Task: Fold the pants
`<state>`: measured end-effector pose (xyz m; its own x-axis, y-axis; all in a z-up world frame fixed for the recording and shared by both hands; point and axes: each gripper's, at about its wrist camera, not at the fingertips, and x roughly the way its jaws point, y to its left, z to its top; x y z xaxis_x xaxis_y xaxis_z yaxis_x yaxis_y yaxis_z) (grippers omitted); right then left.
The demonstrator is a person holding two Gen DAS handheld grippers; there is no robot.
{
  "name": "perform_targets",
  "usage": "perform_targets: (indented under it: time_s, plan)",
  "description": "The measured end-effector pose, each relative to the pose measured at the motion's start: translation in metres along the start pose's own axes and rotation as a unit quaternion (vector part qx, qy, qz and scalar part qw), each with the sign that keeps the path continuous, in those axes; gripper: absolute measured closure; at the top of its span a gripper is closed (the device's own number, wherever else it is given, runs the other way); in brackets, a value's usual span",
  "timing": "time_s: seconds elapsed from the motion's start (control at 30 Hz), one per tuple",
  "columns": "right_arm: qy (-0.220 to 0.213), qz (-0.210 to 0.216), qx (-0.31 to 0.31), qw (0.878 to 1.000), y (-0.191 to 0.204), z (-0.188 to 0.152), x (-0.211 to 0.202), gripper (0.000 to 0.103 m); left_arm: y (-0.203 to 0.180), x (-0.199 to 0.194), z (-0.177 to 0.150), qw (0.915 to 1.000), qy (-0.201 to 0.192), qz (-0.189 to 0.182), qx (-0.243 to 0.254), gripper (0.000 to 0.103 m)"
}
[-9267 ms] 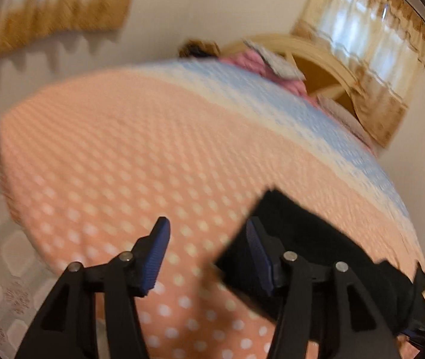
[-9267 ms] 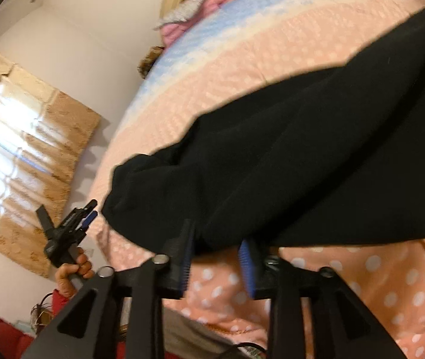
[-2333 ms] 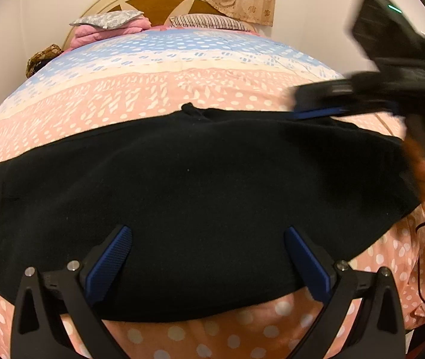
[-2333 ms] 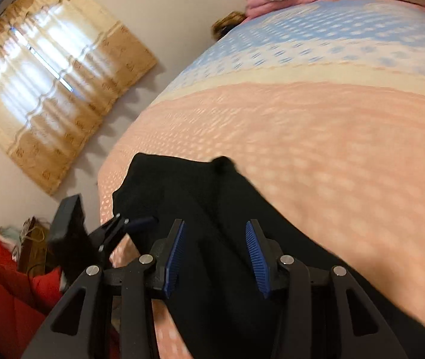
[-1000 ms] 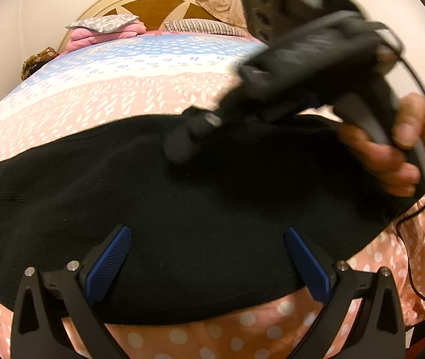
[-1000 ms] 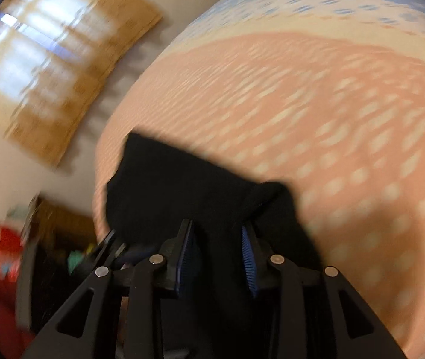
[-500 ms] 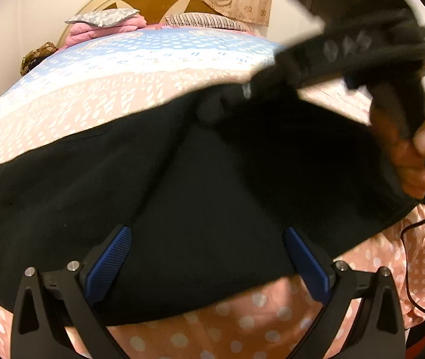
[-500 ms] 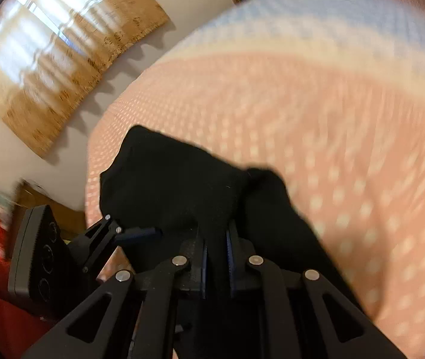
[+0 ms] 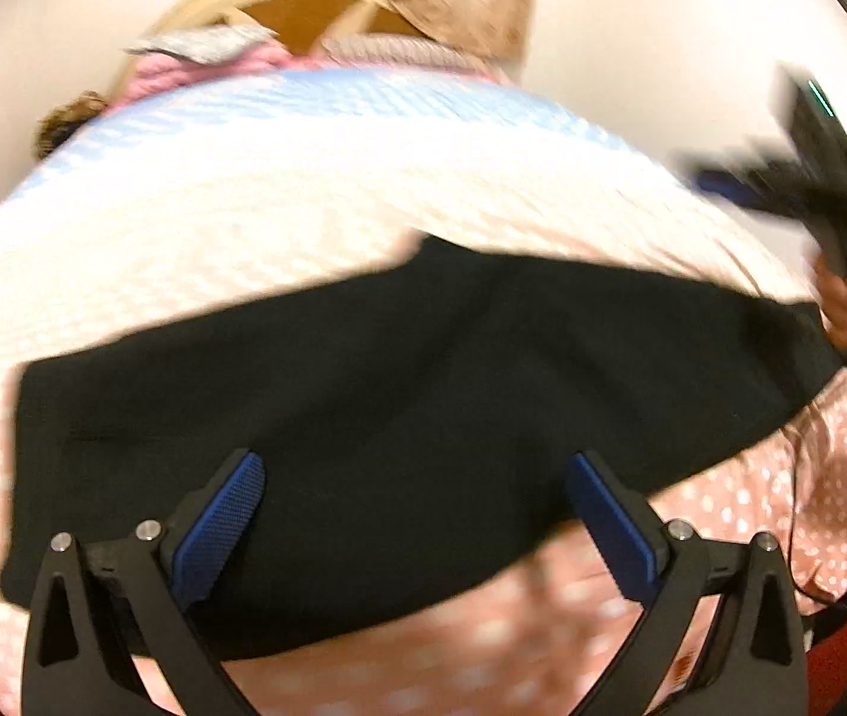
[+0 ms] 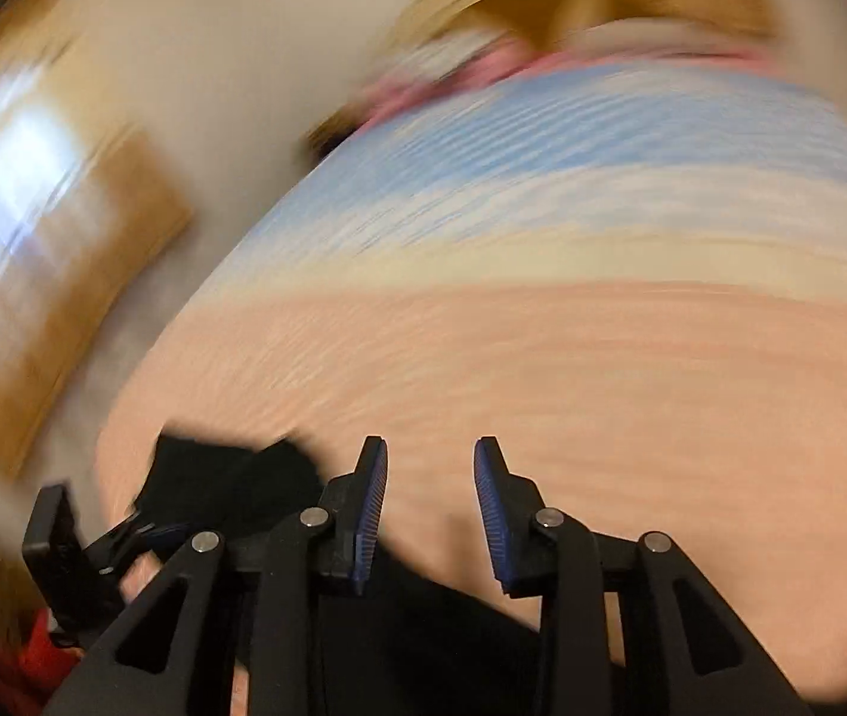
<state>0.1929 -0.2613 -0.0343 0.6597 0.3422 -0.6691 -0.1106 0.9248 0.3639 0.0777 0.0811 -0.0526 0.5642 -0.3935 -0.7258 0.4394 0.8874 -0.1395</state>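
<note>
The black pants lie flat across the near part of the bed, folded into a long band. My left gripper is wide open above their near edge and holds nothing. My right gripper is open and empty, raised above the bed; it also shows in the left wrist view at the far right, above the pants' right end. In the blurred right wrist view the pants show low at the left, with the left gripper beyond them.
The bed cover is peach with white dots, then cream and blue bands further off. Pillows and pink bedding lie against the wooden headboard. A curtained window is on the left wall.
My right gripper was shut on the pants' far edge and lifting it; it has let go, opened and swung away to the right. The pants have dropped flat. The left gripper stays open.
</note>
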Motion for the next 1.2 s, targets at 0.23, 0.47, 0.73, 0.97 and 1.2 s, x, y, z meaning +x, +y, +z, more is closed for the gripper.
perform_targets:
  time_s: [0.23, 0.47, 0.73, 0.97, 1.2]
  plan:
    - [-0.033, -0.044, 0.148, 0.987, -0.07, -0.118, -0.105, 0.071, 0.104, -0.03, -0.013, 0.9823, -0.024, 0.076, -0.169, 0.0]
    - [-0.107, -0.048, 0.312, 0.943, -0.113, -0.192, -0.15, 0.07, 0.106, -0.014, -0.043, 0.9707, 0.002, 0.139, -0.196, 0.001]
    - [-0.173, -0.077, 0.409, 0.893, -0.142, -0.232, -0.196, 0.041, 0.128, -0.03, -0.052, 0.963, -0.003, 0.168, -0.211, 0.001]
    - [-0.153, -0.141, 0.401, 0.892, -0.138, -0.229, -0.196, 0.041, 0.128, -0.025, -0.053, 0.965, 0.004, 0.178, -0.193, 0.0]
    - [-0.164, -0.233, 0.358, 0.889, -0.112, -0.205, -0.208, 0.041, 0.133, -0.029, -0.046, 0.9628, 0.011, 0.173, -0.207, 0.001]
